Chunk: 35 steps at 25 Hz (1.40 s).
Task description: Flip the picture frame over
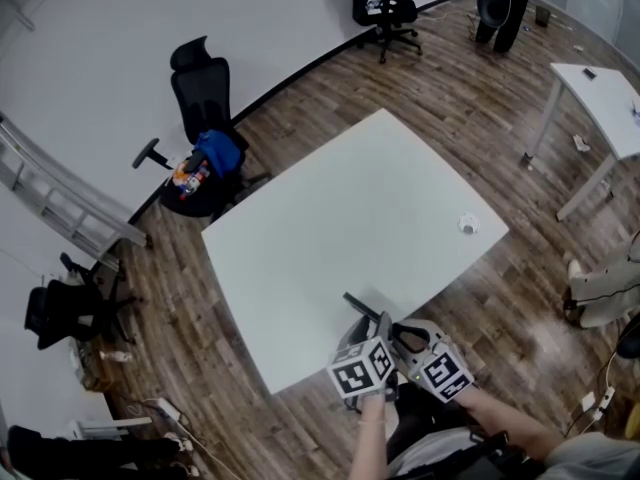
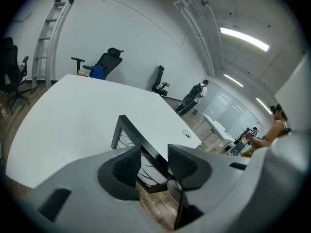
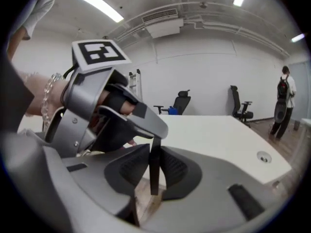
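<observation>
Frame point(image 1: 358, 304) held on edge, tilted, at near edge of white worktop point(image 1: 350, 218). Right tongs point(image 3: 154, 166) clamped on its thin black rim. Left tongs point(image 2: 154, 158) wide apart; rim passes between pads, not gripped. Small disc point(image 1: 469, 224) well apart, by right edge.

head view: camera on the person's head, high above, looking steeply down on the whole white table point(image 1: 350, 198) and wood floor point(image 1: 200, 348). left gripper view: camera riding the left gripper point(image 2: 154, 154), right behind its jaws, low over the near table edge, facing across the top toward a black office chair point(image 2: 108, 62) and ladder point(image 2: 51, 33) by the wall point(image 2: 131, 33). right gripper view: riding the right gripper point(image 3: 154, 166), equally close, facing level over the table, the left gripper filling its left side. all three share the table, that chair and a standing person point(image 2: 194, 93).
</observation>
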Tool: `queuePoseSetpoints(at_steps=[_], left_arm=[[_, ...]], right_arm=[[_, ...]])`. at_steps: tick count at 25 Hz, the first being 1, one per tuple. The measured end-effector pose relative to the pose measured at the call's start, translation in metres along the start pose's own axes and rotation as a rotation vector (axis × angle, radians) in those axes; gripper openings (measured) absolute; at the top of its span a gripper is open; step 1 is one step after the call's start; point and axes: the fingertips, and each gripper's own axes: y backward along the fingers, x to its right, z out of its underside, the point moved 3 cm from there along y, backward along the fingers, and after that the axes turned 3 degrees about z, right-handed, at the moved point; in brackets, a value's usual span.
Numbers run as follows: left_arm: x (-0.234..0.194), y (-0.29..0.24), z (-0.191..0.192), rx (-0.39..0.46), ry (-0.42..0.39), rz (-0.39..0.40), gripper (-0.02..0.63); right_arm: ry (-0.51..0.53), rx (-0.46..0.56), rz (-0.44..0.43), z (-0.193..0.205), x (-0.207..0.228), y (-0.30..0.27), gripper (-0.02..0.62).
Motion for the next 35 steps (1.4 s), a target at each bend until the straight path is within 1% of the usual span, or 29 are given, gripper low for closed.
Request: queuePoseSetpoints(at_steps=[4,9,13,17,20,22,23,24,25,26,27,29,31,33,35], left_arm=[[-0.008,0.004,-0.003,-0.020,0.019,-0.029,0.160],[-0.014,0.014,0.003,-0.039,0.100,-0.018,0.158],[-0.024,0.020,0.006,-0.046,0.130,-0.013,0.146],[-0.034,0.025,0.011,-0.047,0.136,-0.011,0.130],[-0.041,0.029,0.011,-0.047,0.142,-0.015,0.115],[-0.046,0.031,0.012,-0.050,0.151,-0.021,0.113],[-0.049,0.032,0.013,-0.055,0.152,-0.026,0.103],[-0.052,0.033,0.015,-0.061,0.151,-0.031,0.096],[-0.056,0.034,0.017,-0.068,0.148,-0.038,0.088],[-0.059,0.036,0.018,-0.075,0.145,-0.045,0.083],[-0.064,0.037,0.020,-0.083,0.142,-0.053,0.080],[-0.072,0.037,0.023,-0.095,0.143,-0.066,0.078],[-0.079,0.036,0.026,-0.099,0.160,-0.068,0.078],[-0.084,0.035,0.028,-0.100,0.175,-0.069,0.077],[-0.087,0.034,0.029,-0.101,0.178,-0.073,0.077]], right_arm=[[0.173,0.005,0.034,-0.002,-0.011,-0.001,0.072],[0.315,0.052,0.045,0.003,-0.026,0.000,0.072],[0.355,0.057,0.013,0.004,-0.038,-0.004,0.074],[0.328,0.031,-0.063,0.009,-0.049,-0.007,0.091],[0.294,0.031,-0.125,0.005,-0.054,-0.003,0.101],[0.243,0.078,-0.126,0.000,-0.051,0.003,0.101],[0.180,0.108,-0.104,-0.001,-0.044,0.006,0.101],[0.086,0.125,-0.071,0.001,-0.032,0.006,0.101],[-0.024,0.121,-0.035,0.006,-0.018,0.005,0.101],[-0.125,0.094,-0.005,0.013,-0.005,0.002,0.101],[-0.194,0.050,0.011,0.022,0.007,-0.002,0.101],[-0.247,-0.064,0.000,0.044,0.018,-0.012,0.101],[-0.282,-0.164,-0.045,0.063,0.019,-0.023,0.101],[-0.333,-0.219,-0.082,0.075,0.017,-0.033,0.101],[-0.391,-0.246,-0.104,0.083,0.014,-0.040,0.101]])
